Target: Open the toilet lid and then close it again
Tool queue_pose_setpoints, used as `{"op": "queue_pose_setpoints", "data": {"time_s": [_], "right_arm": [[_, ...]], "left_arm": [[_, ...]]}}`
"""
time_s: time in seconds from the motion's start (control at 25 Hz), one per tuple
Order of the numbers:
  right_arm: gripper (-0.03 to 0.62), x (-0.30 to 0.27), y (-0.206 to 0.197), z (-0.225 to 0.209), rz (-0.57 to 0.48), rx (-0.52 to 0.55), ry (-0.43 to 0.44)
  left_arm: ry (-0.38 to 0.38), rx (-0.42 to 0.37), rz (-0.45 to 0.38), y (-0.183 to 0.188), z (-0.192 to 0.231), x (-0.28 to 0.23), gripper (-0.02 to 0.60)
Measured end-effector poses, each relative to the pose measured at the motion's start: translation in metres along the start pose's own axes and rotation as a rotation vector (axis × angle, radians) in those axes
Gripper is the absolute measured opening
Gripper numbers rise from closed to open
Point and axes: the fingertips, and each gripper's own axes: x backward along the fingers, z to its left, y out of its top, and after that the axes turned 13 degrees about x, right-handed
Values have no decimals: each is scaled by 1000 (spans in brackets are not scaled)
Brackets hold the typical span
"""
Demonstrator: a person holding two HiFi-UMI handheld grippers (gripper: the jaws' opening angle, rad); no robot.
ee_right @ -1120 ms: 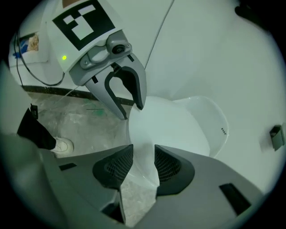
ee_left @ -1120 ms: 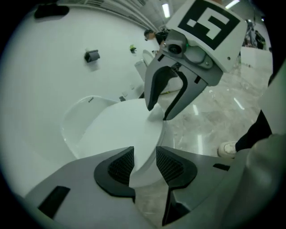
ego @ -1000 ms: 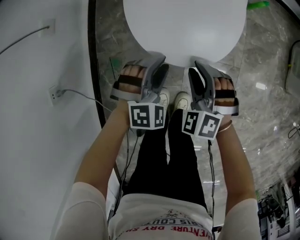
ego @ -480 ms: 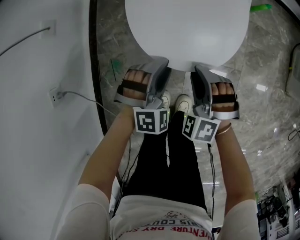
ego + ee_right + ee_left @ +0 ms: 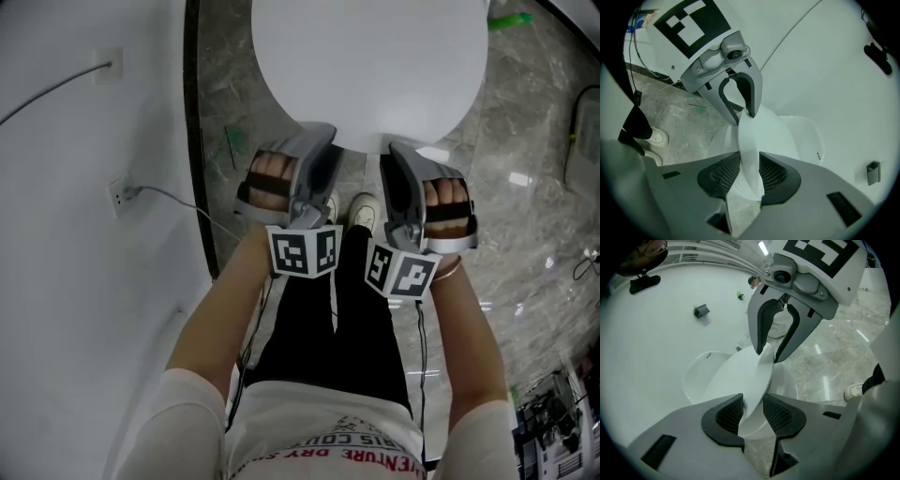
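Over marble floor (image 5: 525,216), beside white wall (image 5: 84,234): clamping lid (image 5: 370,66) by its near rim in left tongs (image 5: 753,412) and right tongs (image 5: 750,171), side by side, just now tightening left pair slightly. Holding lid tilted up off toilet (image 5: 696,378), stretching straight ahead, away from both tongs.

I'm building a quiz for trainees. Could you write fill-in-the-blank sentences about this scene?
1. The white oval plastic toilet lid has its front edge clamped by ___ grippers: the left gripper and the right gripper.
2. The small elongated object lying on the grey marble-patterned floor is ___.
3. The person's shoes are ___.
Missing words: two; green; white.
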Motion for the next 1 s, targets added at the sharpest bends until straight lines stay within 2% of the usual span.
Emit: {"op": "queue_pose_setpoints", "data": {"time_s": [0.16,0.24,0.4,0.48,0.84,1.0], "right_arm": [[104,16,5,-23,-16,7,-17],[104,25,7,-34,-22,12,-7],[84,44,11,-61,-39,5,23],[51,54,12,-79,-42,19,8],[49,79,4,-181,14,-27,-58],[40,88,0,-223,42,-30,-80]], "left_arm": [[-47,62,-18,17,19,15,135],[-64,67,-20,27,28,23,132],[-68,37,-32,51,50,40,115],[-62,26,-48,67,65,49,107],[-22,-51,-120,132,142,68,69],[-24,-53,-146,159,175,74,58]]}}
